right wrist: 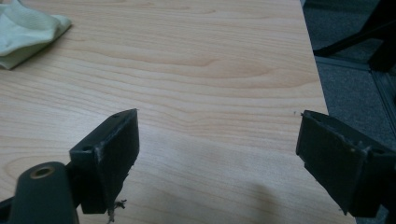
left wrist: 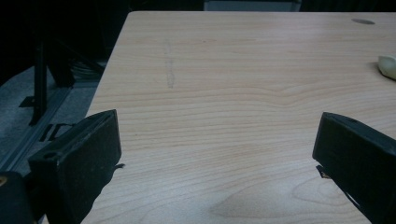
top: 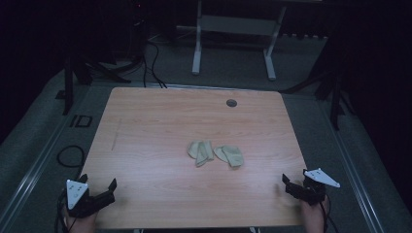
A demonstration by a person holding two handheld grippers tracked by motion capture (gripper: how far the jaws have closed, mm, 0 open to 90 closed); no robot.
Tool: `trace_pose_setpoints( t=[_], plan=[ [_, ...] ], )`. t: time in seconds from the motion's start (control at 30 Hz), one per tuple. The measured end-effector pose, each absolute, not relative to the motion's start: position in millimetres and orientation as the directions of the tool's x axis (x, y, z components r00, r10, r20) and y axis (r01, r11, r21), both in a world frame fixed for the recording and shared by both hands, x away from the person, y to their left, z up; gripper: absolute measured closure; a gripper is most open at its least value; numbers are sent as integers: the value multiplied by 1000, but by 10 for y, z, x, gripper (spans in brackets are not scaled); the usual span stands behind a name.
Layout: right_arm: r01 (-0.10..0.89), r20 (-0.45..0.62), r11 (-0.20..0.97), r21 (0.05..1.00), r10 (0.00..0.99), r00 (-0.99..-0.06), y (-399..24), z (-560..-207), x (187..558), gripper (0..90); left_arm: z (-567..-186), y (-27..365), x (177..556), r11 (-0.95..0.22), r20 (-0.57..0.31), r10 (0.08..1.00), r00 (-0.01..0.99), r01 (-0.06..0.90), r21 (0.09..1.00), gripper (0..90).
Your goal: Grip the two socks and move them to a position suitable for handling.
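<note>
Two pale, crumpled cloth pieces lie side by side near the middle of the wooden table (top: 155, 121): one (top: 200, 152) on the left, the other (top: 230, 155) on the right. My left gripper (top: 99, 182) rests at the front left corner, open, with nothing between its jaws (left wrist: 217, 135). A bit of cloth (left wrist: 387, 66) peeks in at the right edge of the left gripper view. At the front right corner my right gripper (top: 294, 177) is open and empty too (right wrist: 217, 137). A cloth (right wrist: 28, 30) lies far off at the top left of the right gripper view.
A round grommet hole (top: 231, 103) sits near the table's far edge. Behind the table stands a white desk frame (top: 197, 48). Black stand legs (top: 68, 87) and cables (top: 70, 156) lie on the grey floor to the left, and the table's right edge (right wrist: 313, 70) drops to the floor.
</note>
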State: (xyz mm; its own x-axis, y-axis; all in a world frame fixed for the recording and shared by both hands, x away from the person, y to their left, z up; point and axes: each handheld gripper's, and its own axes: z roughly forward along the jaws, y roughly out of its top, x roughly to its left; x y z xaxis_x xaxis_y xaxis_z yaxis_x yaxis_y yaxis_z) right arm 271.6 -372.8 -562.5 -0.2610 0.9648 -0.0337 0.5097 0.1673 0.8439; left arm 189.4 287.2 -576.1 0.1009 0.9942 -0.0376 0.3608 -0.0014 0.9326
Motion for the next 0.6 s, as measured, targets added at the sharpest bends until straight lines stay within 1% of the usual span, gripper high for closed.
trace_pose_setpoints(
  t=[0.17,0.3,0.47,0.57,0.6],
  plan=[
    [523,-21,169,835,960,-278,-3740,-5608,2723,134,-5745,2870,1885,23,-65,991,113,341,940,13],
    [532,-4,170,829,954,-299,-3744,-5586,2734,134,-5739,2860,1874,28,-71,991,116,338,941,13],
    [529,-15,194,826,946,-323,-3679,-5540,2731,134,-5737,2833,1874,29,-76,989,127,337,941,13],
    [527,-10,208,824,936,-353,-3621,-5508,2735,133,-5733,2820,1874,32,-80,988,132,334,942,13],
    [530,-25,221,819,936,-351,-3595,-5499,2738,133,-5731,2815,1876,37,-85,988,131,334,942,13]
  ],
)
